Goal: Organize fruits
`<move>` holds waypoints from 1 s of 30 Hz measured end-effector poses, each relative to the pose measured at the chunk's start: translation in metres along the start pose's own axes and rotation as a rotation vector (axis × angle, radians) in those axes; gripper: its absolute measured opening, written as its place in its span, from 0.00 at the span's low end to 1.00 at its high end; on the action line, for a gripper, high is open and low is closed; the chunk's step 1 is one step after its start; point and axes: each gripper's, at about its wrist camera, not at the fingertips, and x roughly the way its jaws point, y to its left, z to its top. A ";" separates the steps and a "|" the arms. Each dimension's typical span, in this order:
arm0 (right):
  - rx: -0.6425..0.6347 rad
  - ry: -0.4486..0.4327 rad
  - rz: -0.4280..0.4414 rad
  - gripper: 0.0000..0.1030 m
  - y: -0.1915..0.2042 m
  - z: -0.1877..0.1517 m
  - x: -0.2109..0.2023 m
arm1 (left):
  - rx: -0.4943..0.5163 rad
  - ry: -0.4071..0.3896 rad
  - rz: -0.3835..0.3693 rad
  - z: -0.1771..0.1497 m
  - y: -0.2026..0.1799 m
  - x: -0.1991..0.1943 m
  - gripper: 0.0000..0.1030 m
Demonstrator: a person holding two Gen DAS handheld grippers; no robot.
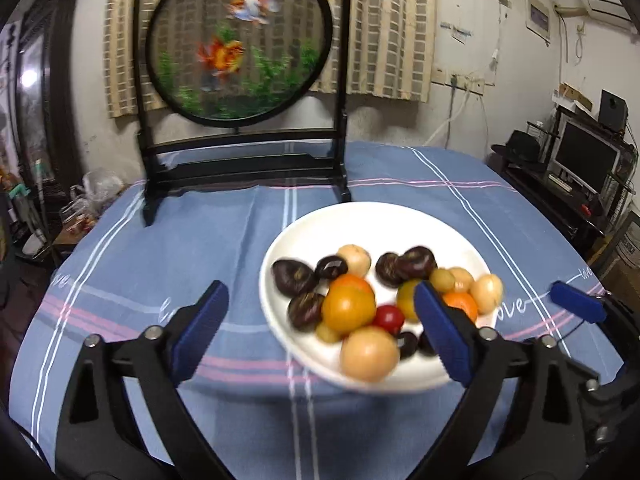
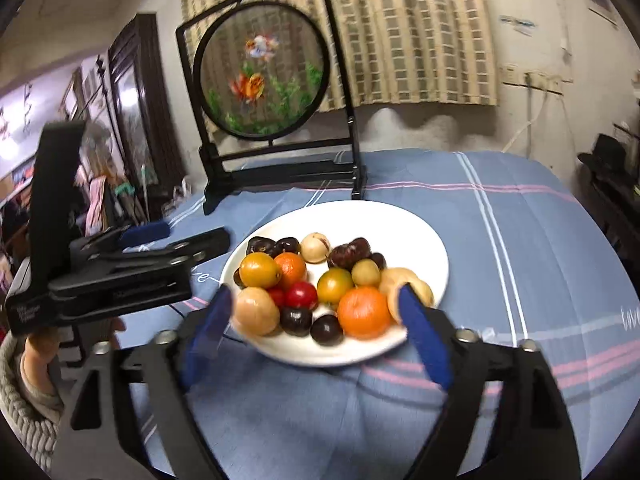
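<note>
Blue-padded right gripper (image 2: 316, 330) spread wide, nothing pinched, round white ceramic plate (image 2: 400, 220) of mixed small fruits dead ahead. Blue-padded left gripper (image 1: 320, 332) spread too, empty, same plate (image 1: 400, 220) ahead-right. Right nearer, by the look.

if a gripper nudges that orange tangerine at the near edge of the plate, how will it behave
The tangerine looks round, so it would probably roll. It sits by the white plate's shallow rim and could slip off. Neighbouring dark fruits may shift.
</note>
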 end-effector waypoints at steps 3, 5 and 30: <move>0.040 -0.011 -0.028 0.95 -0.002 -0.016 -0.014 | -0.022 -0.006 0.020 -0.017 0.004 -0.020 0.97; 0.060 -0.002 -0.057 0.98 -0.005 -0.026 -0.021 | -0.024 -0.015 0.041 -0.033 0.004 -0.033 0.98; 0.034 0.046 -0.257 0.99 -0.010 -0.039 -0.027 | 0.002 0.047 0.000 -0.069 -0.004 -0.044 0.98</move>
